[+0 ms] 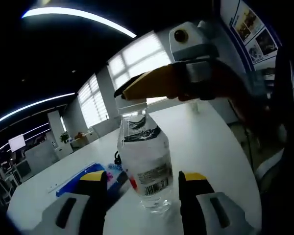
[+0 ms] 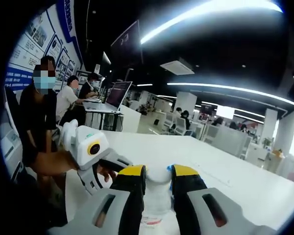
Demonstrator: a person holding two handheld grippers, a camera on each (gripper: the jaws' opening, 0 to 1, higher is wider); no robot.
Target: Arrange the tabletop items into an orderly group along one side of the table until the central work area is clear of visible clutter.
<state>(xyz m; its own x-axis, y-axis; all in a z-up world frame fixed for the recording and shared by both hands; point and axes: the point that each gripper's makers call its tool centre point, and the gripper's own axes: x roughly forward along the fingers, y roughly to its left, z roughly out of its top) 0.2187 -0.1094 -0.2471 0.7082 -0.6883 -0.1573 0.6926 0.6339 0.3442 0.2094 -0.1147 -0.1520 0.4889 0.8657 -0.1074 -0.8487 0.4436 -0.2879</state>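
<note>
right gripper (image 2: pixel 158 177) pinches the clear plastic water bottle's (image 1: pixel 144 161) white cap, left gripper (image 1: pixel 143 180) spread wide around its base on the white table (image 1: pixel 206 132)

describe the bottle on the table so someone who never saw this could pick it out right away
On the white table in the left gripper view, look between the left gripper's yellow-tipped jaws. There stands an upright clear plastic bottle with a barcode label, its top held by the right gripper. Unlike the flat blue items lying beside it, it is tall and see-through.
</note>
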